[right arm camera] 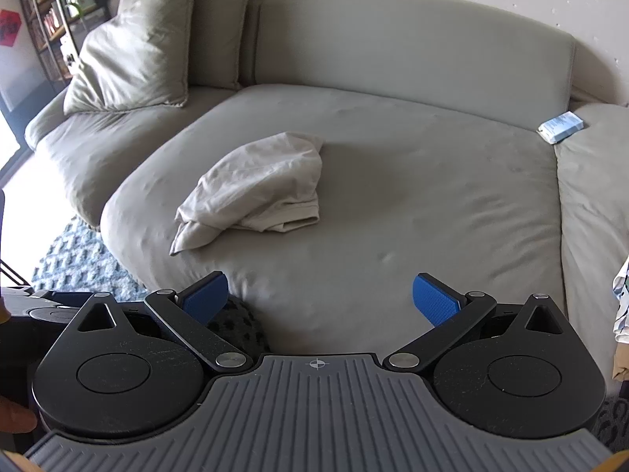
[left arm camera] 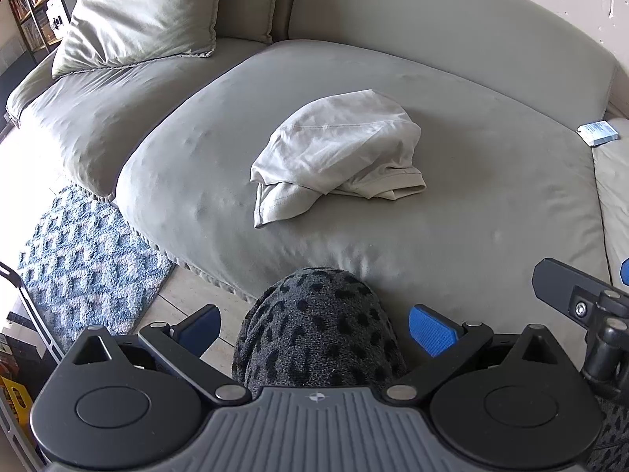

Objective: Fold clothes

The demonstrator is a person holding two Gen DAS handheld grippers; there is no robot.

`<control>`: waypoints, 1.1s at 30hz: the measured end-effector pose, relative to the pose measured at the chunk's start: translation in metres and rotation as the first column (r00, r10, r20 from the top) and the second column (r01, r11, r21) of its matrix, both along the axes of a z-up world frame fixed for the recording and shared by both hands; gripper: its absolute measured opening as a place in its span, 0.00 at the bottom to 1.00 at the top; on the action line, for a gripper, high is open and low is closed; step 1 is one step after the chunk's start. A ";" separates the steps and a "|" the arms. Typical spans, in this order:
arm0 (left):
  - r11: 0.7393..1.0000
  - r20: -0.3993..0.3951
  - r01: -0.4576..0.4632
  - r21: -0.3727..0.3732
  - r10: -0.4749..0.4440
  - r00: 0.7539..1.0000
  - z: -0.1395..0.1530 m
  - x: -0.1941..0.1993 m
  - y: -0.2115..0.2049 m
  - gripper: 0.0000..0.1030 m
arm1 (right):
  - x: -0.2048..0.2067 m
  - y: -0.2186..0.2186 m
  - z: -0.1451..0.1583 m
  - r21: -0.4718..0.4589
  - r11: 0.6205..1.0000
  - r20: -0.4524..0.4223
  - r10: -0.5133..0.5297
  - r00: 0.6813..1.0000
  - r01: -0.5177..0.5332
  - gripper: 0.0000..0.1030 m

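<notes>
Well ahead of open jaws — garment (left arm camera: pixel 334 157).

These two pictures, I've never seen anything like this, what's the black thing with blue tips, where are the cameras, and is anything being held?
A person holds one hand-operated gripper in each hand, each with a camera looking along its two blue-padded fingers. One picture looks out over the left gripper, the other over the right gripper. Both are wide open and hold nothing. Ahead, a crumpled pale garment lies on the grey sofa cushion, not yet folded. A small packet rests at the cushion's far right edge. The spotted dark fabric under the left gripper seems to be the person's own clothing.
</notes>
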State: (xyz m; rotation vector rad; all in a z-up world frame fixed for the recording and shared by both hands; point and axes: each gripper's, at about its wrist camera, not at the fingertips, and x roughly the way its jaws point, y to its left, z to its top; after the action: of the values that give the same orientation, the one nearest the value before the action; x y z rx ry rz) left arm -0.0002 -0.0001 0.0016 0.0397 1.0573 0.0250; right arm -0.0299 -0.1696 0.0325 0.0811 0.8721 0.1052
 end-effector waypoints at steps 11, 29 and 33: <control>1.000 -0.006 0.011 -0.002 -0.011 1.000 -0.001 0.000 -0.001 0.99 | 0.000 0.000 0.000 0.001 1.000 0.000 -0.001 1.000 0.001 1.00; 1.000 -0.002 0.018 -0.008 -0.018 1.000 -0.003 -0.005 0.004 0.99 | -0.001 0.001 0.000 -0.002 1.000 0.000 -0.004 1.000 0.004 1.00; 1.000 -0.001 0.019 -0.006 -0.019 1.000 -0.003 -0.004 0.003 0.99 | -0.001 0.001 -0.001 -0.003 1.000 0.002 -0.004 1.000 0.004 1.00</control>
State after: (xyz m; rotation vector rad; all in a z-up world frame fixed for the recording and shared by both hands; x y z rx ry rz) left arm -0.0041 0.0031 -0.0018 0.0447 1.0576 0.0048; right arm -0.0307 -0.1687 0.0310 0.0799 0.8703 0.1006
